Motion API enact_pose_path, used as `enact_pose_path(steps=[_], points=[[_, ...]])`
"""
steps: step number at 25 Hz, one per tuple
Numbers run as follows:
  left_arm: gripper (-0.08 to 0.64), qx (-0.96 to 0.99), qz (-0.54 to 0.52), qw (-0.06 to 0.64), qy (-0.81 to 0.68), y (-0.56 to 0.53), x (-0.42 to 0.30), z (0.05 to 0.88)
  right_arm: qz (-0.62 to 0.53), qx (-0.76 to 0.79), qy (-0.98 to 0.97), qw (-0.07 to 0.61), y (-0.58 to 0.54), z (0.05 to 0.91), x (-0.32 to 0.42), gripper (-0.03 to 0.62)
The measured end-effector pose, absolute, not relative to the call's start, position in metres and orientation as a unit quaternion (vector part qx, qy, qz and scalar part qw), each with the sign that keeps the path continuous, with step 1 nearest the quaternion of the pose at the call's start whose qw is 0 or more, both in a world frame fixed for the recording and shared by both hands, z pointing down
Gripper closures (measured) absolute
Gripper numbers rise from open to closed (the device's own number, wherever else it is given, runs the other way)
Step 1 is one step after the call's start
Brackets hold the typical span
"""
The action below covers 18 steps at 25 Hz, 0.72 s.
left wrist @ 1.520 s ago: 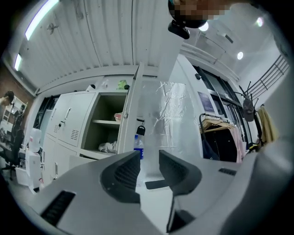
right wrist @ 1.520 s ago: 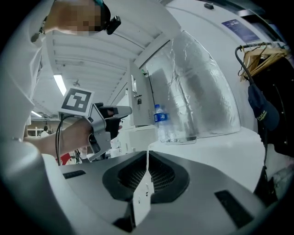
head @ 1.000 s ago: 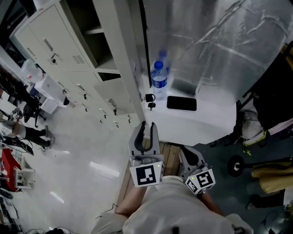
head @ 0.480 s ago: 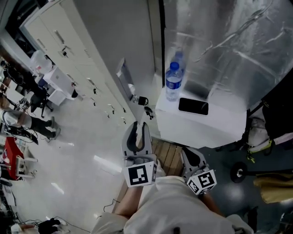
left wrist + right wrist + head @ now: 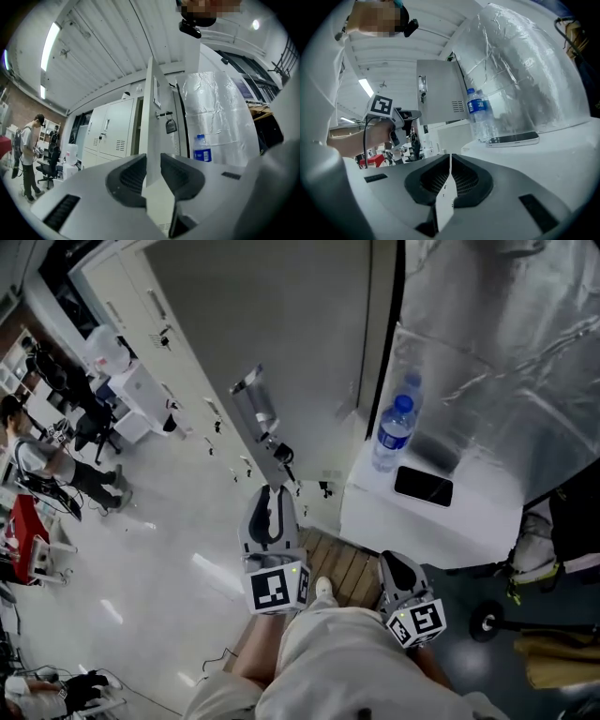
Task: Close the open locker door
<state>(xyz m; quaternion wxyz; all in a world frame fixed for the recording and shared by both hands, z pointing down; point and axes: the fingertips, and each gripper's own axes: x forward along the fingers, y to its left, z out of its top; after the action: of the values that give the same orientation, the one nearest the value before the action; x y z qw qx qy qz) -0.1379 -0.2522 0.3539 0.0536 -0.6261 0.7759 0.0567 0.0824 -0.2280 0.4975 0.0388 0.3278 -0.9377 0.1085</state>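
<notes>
The grey locker door fills the top middle of the head view, with a metal handle and a padlock near its free edge. My left gripper reaches up to the door's lower corner. In the left gripper view the door's edge runs upright between the jaws of that gripper, which are shut on it. The padlock hangs just beyond. My right gripper hangs back at the lower right, shut and empty. It looks at the door from the side.
A water bottle and a black phone rest on a white box right of the door, before a plastic-wrapped bulk. More lockers run to the left. A person stands far left. A wooden pallet lies underfoot.
The door has swung round with my left gripper and now covers the locker's shelves, which showed a second ago. The bottle and box have shifted right in the head view.
</notes>
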Motion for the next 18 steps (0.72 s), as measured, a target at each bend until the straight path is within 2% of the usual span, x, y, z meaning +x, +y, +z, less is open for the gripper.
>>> enact_pose_path(steps=[3, 18], points=[[0.485, -0.627, 0.058, 0.051, 0.775, -0.260, -0.162, 0.353, 0.113, 0.329, -0.937, 0.037, -0.239, 0.497, 0.073, 0.558], [0.492, -0.653, 0.055, 0.056, 0.753, -0.320, -0.243, 0.354, 0.105, 0.331, -0.937, 0.043, -0.268, 0.500, 0.016, 0.558]])
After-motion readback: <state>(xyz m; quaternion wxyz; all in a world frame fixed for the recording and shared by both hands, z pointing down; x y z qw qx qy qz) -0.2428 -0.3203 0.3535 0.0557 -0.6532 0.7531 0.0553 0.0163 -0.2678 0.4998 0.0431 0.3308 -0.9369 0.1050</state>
